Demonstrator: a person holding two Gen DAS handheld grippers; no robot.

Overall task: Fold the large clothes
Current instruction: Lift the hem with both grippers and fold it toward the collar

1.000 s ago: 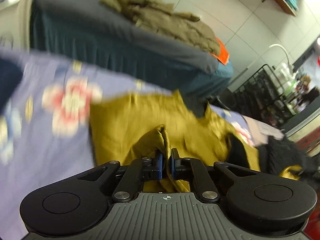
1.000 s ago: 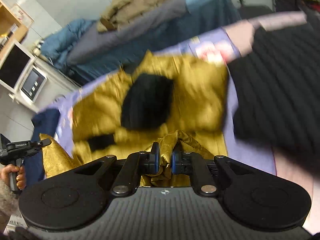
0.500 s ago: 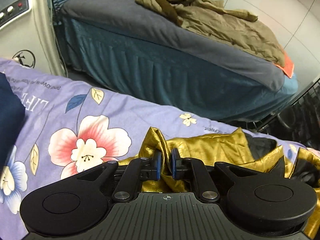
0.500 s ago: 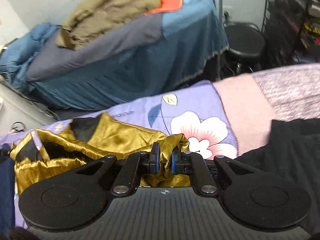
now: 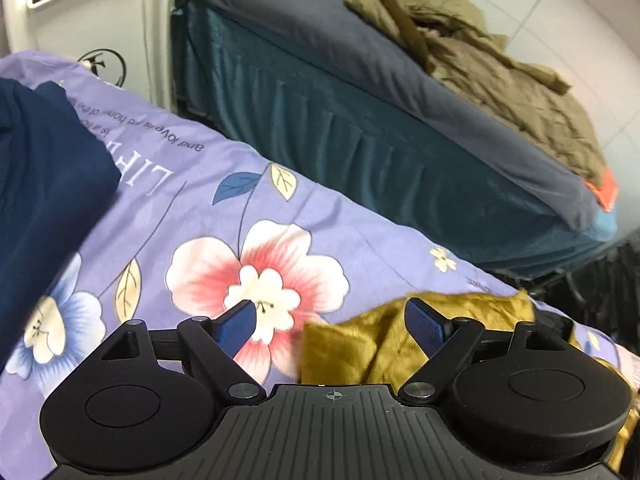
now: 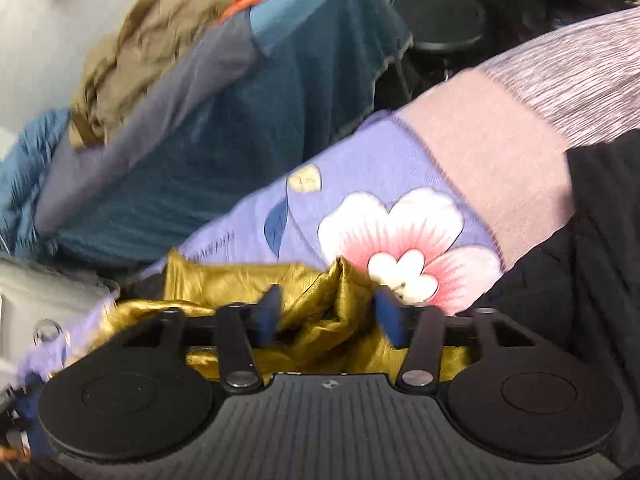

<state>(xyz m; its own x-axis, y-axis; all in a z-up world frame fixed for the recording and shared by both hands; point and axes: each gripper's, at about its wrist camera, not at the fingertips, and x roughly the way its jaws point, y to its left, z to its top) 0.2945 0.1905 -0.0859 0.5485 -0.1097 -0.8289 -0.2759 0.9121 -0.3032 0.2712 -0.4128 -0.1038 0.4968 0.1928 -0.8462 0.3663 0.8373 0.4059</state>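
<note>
Our left claw (image 5: 330,316) is released, jaws spread wide after just opening; the blue pads (image 5: 426,322) touch nothing. The gold satin garment (image 5: 384,340) lies loose below, partly betw. the pads, mostly toward the right-hand one, not pressed by either. It rests on the purple flower-print sheet (image 5: 192,208) covering the surface we work on, close to that surface's far edge. A folded navy garment (image 5: 44,184) sits on the sheet toward the left end, well apart from the gold one.

Our right claw (image 6: 330,314) has also just been opening, jaws now apart. A bunched ridge of the gold garment (image 6: 336,300) stands betw. the pads; view is blurred, but fabric looks clear of both, so released. A black quilted garment (image 6: 592,264) lies at the right end of the sheet (image 6: 360,160), next to a pink blanket (image 6: 492,148).

Beyond the far edge, across a gap, is a bed w/ grey cover and teal skirt (image 5: 360,92), a tan jacket (image 5: 500,76) heaped on top. White appliance (image 5: 88,12) at upper left.
</note>
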